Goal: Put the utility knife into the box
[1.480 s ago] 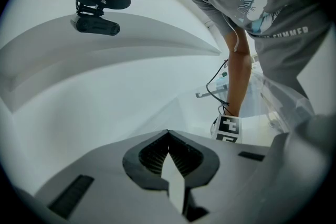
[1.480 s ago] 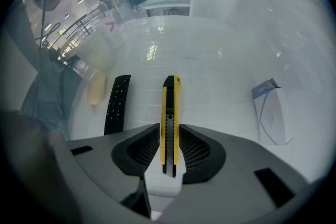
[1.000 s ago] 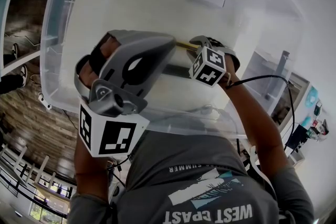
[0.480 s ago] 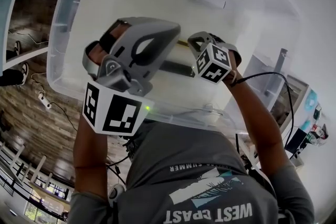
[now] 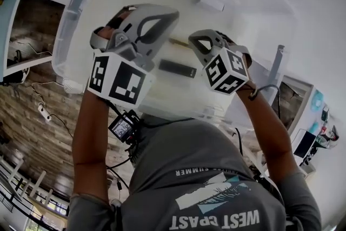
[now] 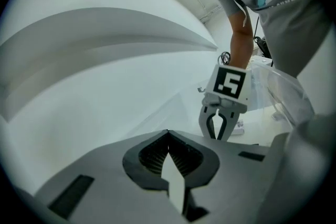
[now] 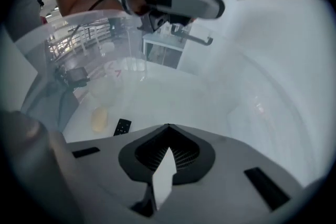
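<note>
Starting at the left: the clear box point(image 5: 75, 13) sits in front of the person with its near wall against their shirt, open top up, so whatever goes in can simply be lowered from above.

Next, the left tool point(image 6: 168, 132). It hangs over the left half of the box, jaws pressed together, nothing in them. My read is that it is just parked there, off to the side, leaving the middle free for the other hand.

On to the middle, and there is the knife point(image 5: 177, 68): a dark bar lying flat on the box floor, between the two tools in the head view and touching neither. It lies well inside the walls, so I'd call the placing itself done.

And at the right, the right tool point(image 7: 168, 126). It tips steeply down toward the box floor, above the knife, jaws pressed together and empty. That fits a hand finished with its delivery. All that seems left is to bring both hands clear of the box.
</note>
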Action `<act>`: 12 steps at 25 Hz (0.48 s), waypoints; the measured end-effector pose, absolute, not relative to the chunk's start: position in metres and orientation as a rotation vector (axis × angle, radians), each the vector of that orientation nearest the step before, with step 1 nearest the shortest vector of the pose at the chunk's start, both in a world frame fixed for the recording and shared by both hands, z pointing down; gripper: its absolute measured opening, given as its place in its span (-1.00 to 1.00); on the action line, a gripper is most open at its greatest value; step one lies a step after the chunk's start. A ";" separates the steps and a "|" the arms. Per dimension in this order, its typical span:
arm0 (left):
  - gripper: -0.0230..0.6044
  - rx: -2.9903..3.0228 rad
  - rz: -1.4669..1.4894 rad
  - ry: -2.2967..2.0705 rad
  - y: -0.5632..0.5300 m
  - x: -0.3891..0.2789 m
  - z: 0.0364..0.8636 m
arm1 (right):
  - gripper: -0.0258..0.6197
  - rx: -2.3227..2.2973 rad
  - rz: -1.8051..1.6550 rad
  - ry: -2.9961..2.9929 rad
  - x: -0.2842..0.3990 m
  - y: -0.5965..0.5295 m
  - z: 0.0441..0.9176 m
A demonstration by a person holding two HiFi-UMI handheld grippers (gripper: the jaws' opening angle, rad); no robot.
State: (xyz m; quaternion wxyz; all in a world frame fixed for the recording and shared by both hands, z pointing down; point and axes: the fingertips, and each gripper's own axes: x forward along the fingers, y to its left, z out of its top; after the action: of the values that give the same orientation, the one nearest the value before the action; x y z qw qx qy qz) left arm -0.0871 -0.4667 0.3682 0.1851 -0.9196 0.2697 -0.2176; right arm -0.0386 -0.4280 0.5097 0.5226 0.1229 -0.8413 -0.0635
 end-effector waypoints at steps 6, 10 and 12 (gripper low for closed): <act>-0.89 -2.582 -0.527 0.795 -0.466 -0.086 0.353 | -0.89 0.385 -0.269 -2.106 -0.049 -0.415 0.430; -0.89 -2.537 -0.463 0.829 -0.462 -0.086 0.327 | -0.89 0.417 -0.360 -2.152 -0.052 -0.395 0.387; -0.89 -2.528 -0.427 0.824 -0.451 -0.081 0.309 | -0.89 0.435 -0.397 -2.167 -0.053 -0.386 0.368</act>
State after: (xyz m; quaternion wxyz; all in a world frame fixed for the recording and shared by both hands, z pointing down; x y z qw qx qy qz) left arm -0.0809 -0.4515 0.3087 0.2226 -0.9152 0.2982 -0.1544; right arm -0.0526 -0.3860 0.3680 0.4332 0.1744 -0.8698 -0.1595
